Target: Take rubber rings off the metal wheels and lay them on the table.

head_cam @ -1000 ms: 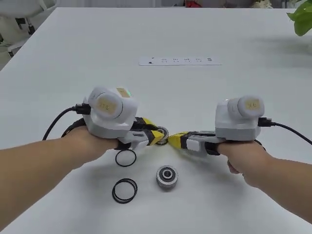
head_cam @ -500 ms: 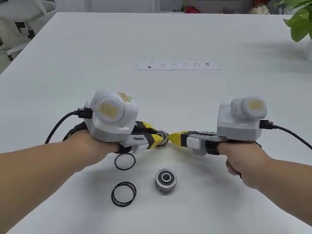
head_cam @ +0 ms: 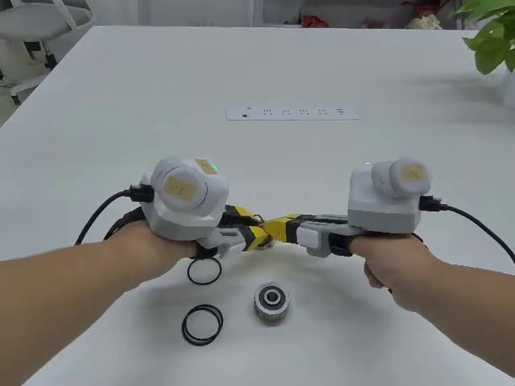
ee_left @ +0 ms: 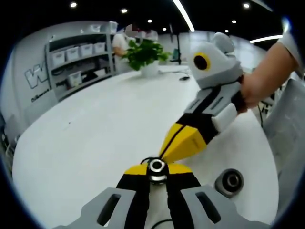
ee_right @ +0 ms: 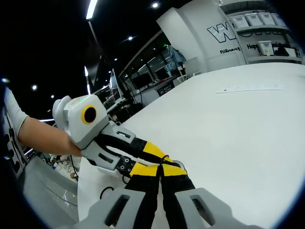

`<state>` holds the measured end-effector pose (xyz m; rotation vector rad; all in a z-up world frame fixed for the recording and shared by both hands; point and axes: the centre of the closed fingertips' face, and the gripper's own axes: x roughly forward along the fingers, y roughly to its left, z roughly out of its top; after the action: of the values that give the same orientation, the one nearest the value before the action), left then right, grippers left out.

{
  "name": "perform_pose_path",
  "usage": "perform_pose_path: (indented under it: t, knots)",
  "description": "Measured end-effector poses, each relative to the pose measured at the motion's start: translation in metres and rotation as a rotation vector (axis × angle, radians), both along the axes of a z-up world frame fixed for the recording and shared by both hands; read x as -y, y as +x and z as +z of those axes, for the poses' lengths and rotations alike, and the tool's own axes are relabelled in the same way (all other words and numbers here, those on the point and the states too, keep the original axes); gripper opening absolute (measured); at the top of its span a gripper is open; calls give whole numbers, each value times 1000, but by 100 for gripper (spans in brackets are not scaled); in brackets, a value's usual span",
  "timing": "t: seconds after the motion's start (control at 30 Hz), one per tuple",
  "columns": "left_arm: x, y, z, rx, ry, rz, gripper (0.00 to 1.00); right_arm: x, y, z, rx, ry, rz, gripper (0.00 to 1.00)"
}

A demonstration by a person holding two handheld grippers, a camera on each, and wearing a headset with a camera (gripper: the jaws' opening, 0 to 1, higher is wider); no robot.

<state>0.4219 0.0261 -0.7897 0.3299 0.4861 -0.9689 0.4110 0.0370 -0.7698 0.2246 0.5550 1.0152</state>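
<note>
Trainee: Where is the metal wheel (ee_left: 156, 166) we are working on?

Lead: Off the table (head_cam: 338, 64), held up between the two grippers. The left gripper (head_cam: 257, 236) has its jaws clamped on it. In the left gripper view the hub sits right between the yellow tips.

Trainee: And the right gripper (ee_right: 162, 170)?

Lead: Its jaws are drawn together against the wheel's edge. A thin black arc shows at their tips. I take it to be the rubber ring (ee_right: 172, 161), pinched there, though it is too fine to be sure.

Trainee: How will the ring behave?

Lead: My guess is light, soft and stretchy, sitting snug on the rim. It should give when pulled, but it may snap back or slip out of smooth jaws. Best to nip a short stretch at the rim's edge, lift it outward, then roll it over the side rather than tug straight.

Trainee: And the wheel?

Lead: Stiff, dense for its size, smooth metal. It could twist in the grip if the pull runs off-centre, so a firm clamp by the left jaws matters.

Trainee: Where should the ring go?

Lead: Beside the loose ones. A single ring (head_cam: 204, 283) lies just below the left gripper, and a stacked pair (head_cam: 183, 325) lies nearer the person. A second wheel (head_cam: 272, 299) rests on the table to the right of them; I cannot tell whether it has a ring on.
</note>
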Motion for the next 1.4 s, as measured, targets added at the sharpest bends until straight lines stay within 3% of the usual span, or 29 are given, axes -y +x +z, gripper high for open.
perform_pose_path:
  t: [0.4, 0.5, 0.77, 1.1, 1.4]
  knots:
    - [1, -4, 2, 4, 6, -14, 14, 12, -3, -5, 10, -34, -10, 0]
    - [0, -5, 3, 23, 22, -30, 15, 13, -4, -2, 8, -22, -16, 0]
    - [-3, -13, 13, 28, 10, -69, 22, 12, -3, 4, -1, 9, -14, 0]
    - [-10, -19, 44, 44, -105, -45, 28, 6, -4, 21, 4, 57, -9, 0]
    - [-24, -30, 57, 54, -149, -32, 42, -3, -11, 29, 6, 70, 10, 0]
